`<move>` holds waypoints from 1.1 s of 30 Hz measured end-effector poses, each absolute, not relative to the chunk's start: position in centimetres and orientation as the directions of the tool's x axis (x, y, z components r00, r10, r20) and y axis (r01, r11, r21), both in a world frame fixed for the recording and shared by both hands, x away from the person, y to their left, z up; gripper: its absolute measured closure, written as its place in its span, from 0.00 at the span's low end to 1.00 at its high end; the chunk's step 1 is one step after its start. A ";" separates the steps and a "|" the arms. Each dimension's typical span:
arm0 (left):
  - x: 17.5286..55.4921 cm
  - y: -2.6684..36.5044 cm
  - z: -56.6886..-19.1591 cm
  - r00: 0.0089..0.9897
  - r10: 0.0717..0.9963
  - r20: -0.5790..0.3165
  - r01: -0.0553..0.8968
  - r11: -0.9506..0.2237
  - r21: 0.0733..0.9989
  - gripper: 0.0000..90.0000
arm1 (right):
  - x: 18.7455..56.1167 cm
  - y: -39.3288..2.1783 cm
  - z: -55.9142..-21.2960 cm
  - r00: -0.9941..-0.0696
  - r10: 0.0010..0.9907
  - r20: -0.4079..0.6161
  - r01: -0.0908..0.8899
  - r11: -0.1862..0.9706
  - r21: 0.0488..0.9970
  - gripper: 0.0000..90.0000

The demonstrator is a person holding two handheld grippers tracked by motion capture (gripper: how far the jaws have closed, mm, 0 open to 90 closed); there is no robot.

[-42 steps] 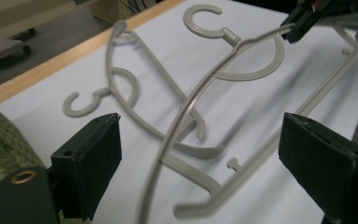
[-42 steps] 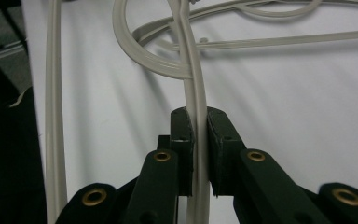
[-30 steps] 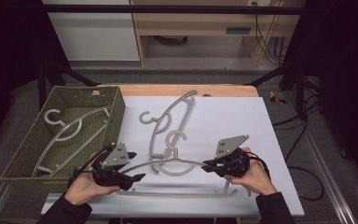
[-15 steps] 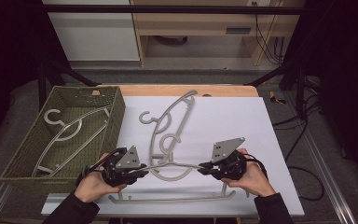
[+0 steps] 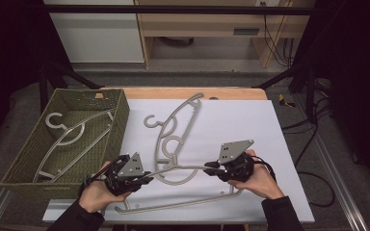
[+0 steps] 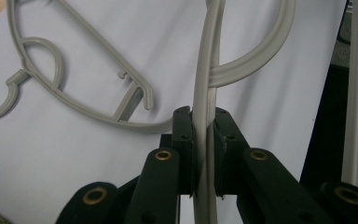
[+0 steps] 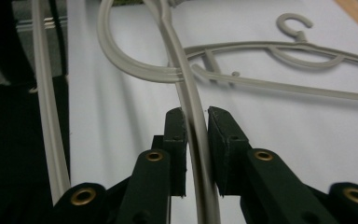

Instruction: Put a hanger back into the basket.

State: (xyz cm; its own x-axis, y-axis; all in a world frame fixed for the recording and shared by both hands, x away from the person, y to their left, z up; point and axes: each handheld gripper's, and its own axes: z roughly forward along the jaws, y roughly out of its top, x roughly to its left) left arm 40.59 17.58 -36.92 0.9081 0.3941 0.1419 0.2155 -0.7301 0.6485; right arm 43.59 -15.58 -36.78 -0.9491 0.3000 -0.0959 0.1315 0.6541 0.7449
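The near grey hanger (image 5: 183,169) lies at about six o'clock on the white worktop (image 5: 250,125), its hook curled up toward the middle and its lower bar running along the front edge. A second hanger (image 5: 180,118) lies beyond it, toward twelve o'clock, touching or overlapping its hook. A third hanger (image 5: 72,139) lies in the woven basket (image 5: 120,108) at nine o'clock.

The change is on the left. A second ago the left tongs (image 5: 147,180) stood open just short of the hanger's left shoulder; since then the hand has slid in and the jaws have closed. In the left gripper view the pads (image 6: 185,140) clamp the grey arm (image 6: 204,140) from both sides.

The right tongs (image 5: 208,167), which already sat on the right shoulder, have just eased a little. In the right gripper view the arm (image 7: 193,121) lies against the left pad (image 7: 175,135), with a thin gap at the right one, so the grip looks slack, though the angle makes that hard to be sure of.

With both shoulders now taken, the hanger looks ready to be lifted level and carried toward the basket. If the right side really is loose, that end may sag or swing once it leaves the worktop.
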 end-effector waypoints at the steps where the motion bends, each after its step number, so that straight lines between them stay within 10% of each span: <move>1: 40.6 17.7 -36.9 0.898 0.416 0.142 0.228 -0.717 0.659 0.90 | 43.6 -15.9 -36.6 -0.933 0.339 -0.123 0.130 0.634 0.762 0.73; 14: 41.3 18.6 -36.0 0.799 0.581 0.153 0.313 -0.619 0.720 0.91 | 42.0 -19.9 -35.4 -0.781 0.621 -0.075 0.177 0.334 0.926 0.26; 33: 43.7 21.7 -28.9 0.677 0.702 0.222 0.308 -0.545 0.780 0.90 | 40.2 -25.1 -37.3 -0.602 0.797 0.040 0.262 0.150 0.953 0.08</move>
State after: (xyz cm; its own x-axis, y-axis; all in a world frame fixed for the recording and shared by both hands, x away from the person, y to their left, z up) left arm 43.67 21.68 -28.93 0.6769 0.7017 0.2223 0.3083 -0.5445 0.7800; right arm 40.24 -25.11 -37.32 -0.6023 0.7973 0.0399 0.2621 0.1503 0.9533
